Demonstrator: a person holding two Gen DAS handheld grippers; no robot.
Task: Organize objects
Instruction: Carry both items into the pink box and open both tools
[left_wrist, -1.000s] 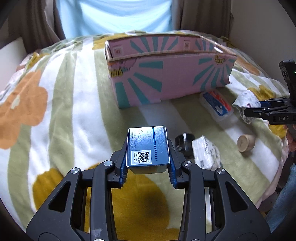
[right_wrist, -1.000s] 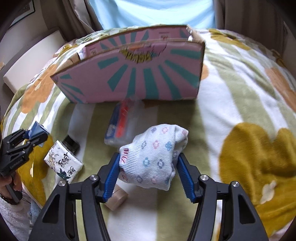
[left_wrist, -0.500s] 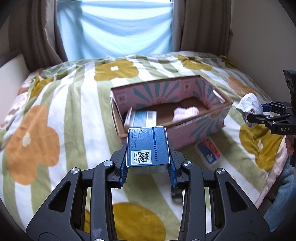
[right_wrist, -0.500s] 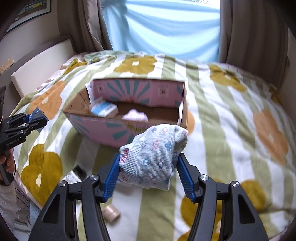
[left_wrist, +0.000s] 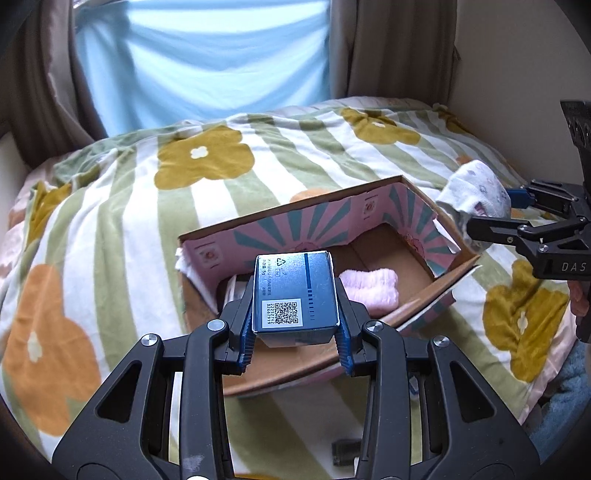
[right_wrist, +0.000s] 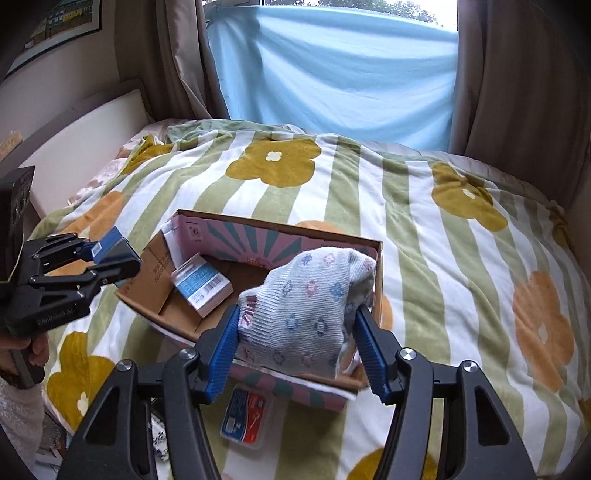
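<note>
The small blue cardboard box with a square code label (left_wrist: 295, 295) sits tight between the left tongs (left_wrist: 293, 341), which squeeze it from both sides. It hangs over the near left part of the open pink cardboard box with teal sun rays (left_wrist: 295, 229). The rolled white sock with little flowers (right_wrist: 306, 306) is pinched in the right tongs (right_wrist: 295, 352), above the pink box's near right corner. Only the left view shows the fluffy pink cloth (left_wrist: 369, 290) lying inside. Only the right view shows the small white and blue carton (right_wrist: 203, 286) inside, and the flat clear plastic pack with red and blue print (right_wrist: 245, 415) on the flowery striped blanket (right_wrist: 424, 258) of the bed, just in front of the pink box.
</note>
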